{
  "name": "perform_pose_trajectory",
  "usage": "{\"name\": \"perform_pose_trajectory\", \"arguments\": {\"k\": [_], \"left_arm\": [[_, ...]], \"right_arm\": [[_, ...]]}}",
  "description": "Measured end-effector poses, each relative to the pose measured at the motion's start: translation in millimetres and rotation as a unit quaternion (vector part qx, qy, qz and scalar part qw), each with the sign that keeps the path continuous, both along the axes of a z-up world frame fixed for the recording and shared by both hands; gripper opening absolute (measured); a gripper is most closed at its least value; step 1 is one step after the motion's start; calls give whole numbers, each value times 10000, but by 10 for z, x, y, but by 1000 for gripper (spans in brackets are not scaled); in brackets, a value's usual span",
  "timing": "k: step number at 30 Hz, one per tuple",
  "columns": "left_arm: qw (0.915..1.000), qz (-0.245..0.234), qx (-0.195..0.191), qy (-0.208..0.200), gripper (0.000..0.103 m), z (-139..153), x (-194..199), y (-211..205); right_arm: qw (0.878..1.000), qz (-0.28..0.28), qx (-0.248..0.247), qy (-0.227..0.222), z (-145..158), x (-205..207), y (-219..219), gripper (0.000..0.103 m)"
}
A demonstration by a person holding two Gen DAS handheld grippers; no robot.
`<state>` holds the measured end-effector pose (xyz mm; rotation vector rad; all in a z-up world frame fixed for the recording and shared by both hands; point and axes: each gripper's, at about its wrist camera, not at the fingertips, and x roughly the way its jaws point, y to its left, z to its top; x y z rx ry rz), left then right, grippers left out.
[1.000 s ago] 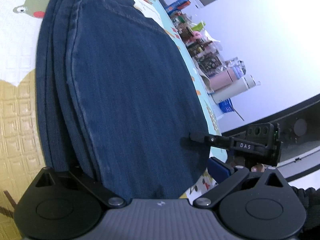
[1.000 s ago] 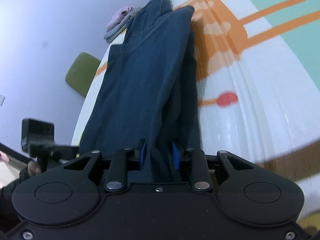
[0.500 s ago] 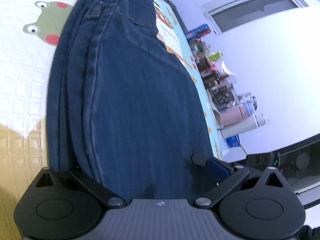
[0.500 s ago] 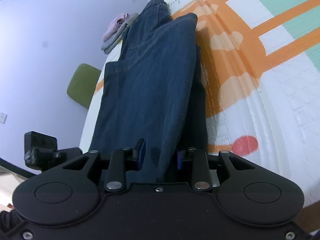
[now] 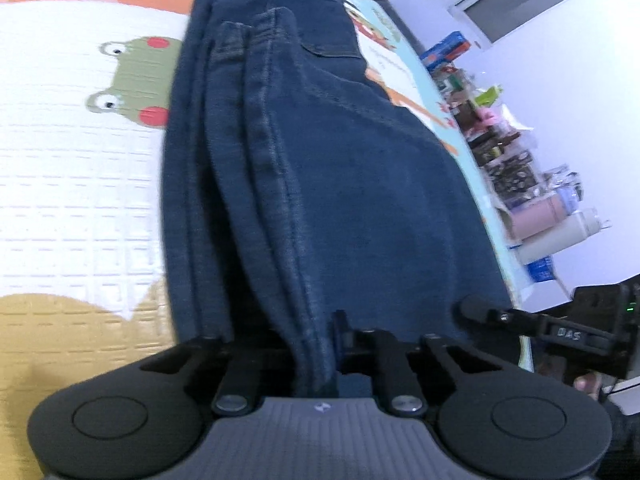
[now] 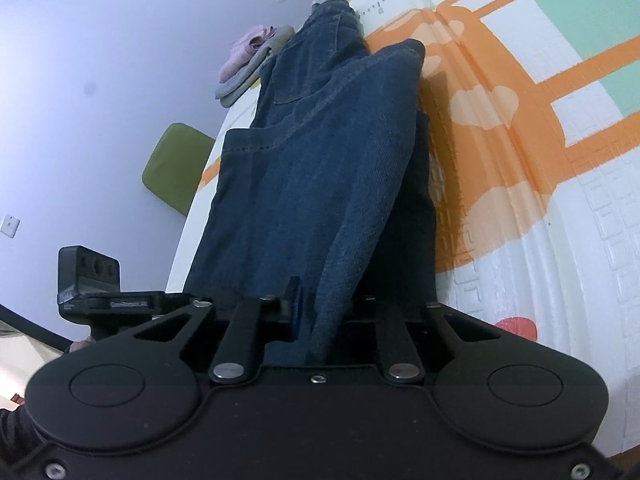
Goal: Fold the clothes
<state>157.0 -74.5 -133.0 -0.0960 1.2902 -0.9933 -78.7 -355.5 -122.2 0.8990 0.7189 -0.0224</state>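
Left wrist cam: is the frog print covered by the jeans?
No, the frog print lies bare on the mat, beside the jeans.

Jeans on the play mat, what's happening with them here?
A person is folding dark blue jeans laid on a cartoon play mat. Each hand holds a claw: the left claw and right claw are both closing on the near edge of the denim, with fabric bunched between the fingers.

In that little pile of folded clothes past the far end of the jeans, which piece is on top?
The pale pink garment is on top. The grey garment lies under it, nearer the printed play mat, beyond the dark blue denim jeans.
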Motion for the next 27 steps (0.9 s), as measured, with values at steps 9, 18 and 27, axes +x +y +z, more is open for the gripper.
{"name": "perform_pose_trajectory", "arguments": {"k": [9,18,27], "left_arm": [[9985,-44,135,-528,8,249,-175,20],[9991,-109,-94,-392,8,491,-333,255],[9998,-154,-134,-52,8,508,-603,525]], "right_arm": [[9993,245,-261,-99,140,4,47,7],[9980,557,-128,-277,363,-133,63,7],[9954,926,123,-202,515,-403,222,7]]}}
